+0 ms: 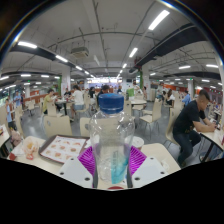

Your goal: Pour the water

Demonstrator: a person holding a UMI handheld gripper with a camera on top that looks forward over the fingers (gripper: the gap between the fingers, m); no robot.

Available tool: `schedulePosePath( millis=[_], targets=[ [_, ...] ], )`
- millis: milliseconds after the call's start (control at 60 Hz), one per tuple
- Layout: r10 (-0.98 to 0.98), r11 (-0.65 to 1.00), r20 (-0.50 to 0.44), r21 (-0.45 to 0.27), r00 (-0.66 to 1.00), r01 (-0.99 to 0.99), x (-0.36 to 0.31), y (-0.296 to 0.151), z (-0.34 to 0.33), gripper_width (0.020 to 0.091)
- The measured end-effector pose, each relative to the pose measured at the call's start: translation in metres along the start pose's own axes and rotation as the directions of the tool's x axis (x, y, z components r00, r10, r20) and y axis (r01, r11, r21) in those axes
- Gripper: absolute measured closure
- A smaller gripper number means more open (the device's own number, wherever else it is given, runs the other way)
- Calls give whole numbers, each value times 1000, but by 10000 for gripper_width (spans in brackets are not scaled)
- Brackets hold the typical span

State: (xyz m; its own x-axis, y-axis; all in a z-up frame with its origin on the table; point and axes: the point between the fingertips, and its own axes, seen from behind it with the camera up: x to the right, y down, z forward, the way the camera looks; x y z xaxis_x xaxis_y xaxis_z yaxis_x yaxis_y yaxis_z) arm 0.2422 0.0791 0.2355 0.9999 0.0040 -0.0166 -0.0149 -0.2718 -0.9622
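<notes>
Gripping a clear plastic water bottle w/ a blue screw cap [111, 135], the handheld two-finger gripper [111, 160] has it dead centre, upright. Both purple pads [88, 160] sit against the bottle's lower body, one each side, no gap showing, so fingers are clenched on it. Cap on, blue, at the top of the bottle. Bottle body transparent, ribbed; a pale label band low down. Can't tell water level thru the plastic.

Below and around the fingers: a light-coloured tabletop [160, 152]. Whether the bottle's base touches it or hangs above is hidden by the gripper.

Just beside the bottle, on the table: a flat white tray w/ rows of small pinkish spots [64, 149], dark edge. Next to that, further out, a small clear plastic cup [31, 148] w/ something orange-ish inside, standing upright.

Beyond: big cafeteria-type hall, rows of tables and chairs, long strip ceiling lights [158, 20]. Person in dark top [188, 122] seated at a nearby table, leaning over it. More people [75, 98] standing and sitting further back; details too small.
</notes>
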Motion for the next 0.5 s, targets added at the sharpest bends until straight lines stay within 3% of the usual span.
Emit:
schedulePosePath(
  millis=[133,267,450,500],
  targets=[
    [-62,994,21,-89,998,64,23,84,22,729],
    [-74,987,43,-137,996,80,25,136,33,726],
    [-17,981,47,-192,999,26,21,176,40,713],
    [-26,986,51,-163,998,34,20,173,41,714]
  ],
)
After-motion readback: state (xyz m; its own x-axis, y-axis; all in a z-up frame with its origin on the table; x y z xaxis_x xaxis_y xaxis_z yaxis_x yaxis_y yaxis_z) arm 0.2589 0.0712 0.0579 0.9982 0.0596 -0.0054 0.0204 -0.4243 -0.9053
